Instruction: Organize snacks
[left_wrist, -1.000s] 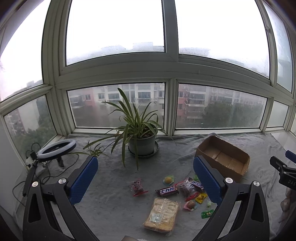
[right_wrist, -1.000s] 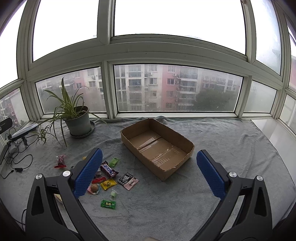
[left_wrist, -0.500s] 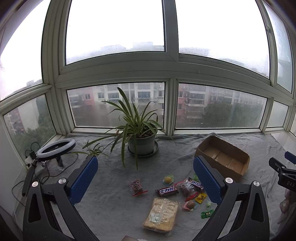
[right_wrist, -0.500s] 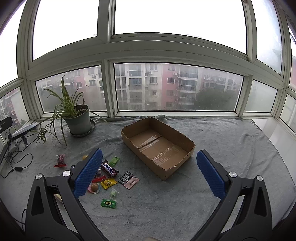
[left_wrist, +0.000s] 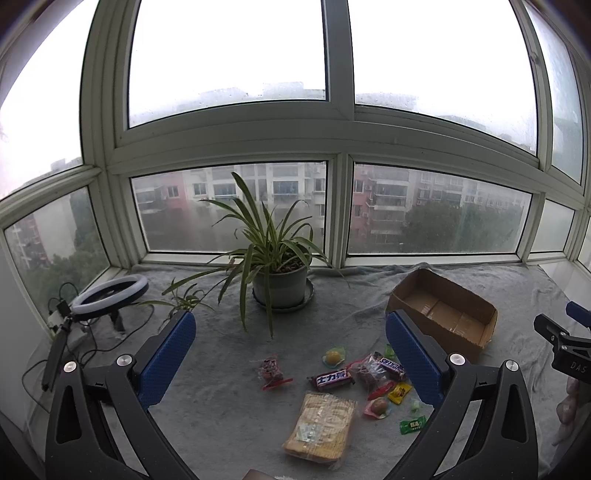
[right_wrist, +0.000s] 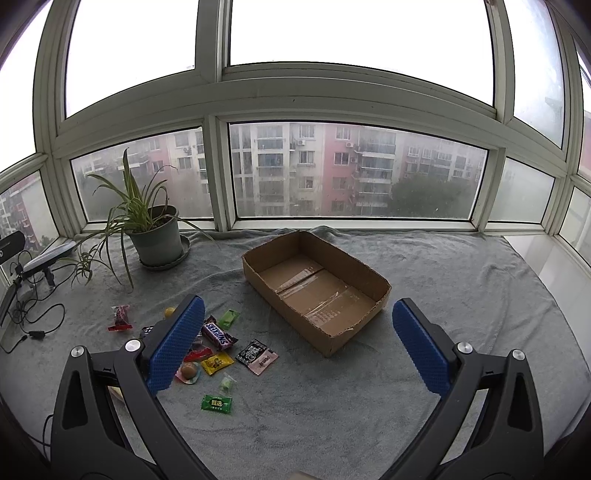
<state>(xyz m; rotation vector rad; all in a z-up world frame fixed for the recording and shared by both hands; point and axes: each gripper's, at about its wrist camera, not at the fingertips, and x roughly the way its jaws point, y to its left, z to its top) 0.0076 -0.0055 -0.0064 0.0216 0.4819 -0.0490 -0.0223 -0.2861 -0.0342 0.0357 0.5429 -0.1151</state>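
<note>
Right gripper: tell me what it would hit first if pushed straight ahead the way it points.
The open right gripper aims at the near corner of the empty cardboard box, so it would probably meet that wall first. Nothing but grey blanket lies before it. Depth is uncertain through the fisheye.

Left gripper (left_wrist: 290, 354) and right gripper (right_wrist: 297, 345) look alike: black angular plastic arms with silver round screws, ending in textured blue rectangular finger pads (right_wrist: 176, 345).
</note>
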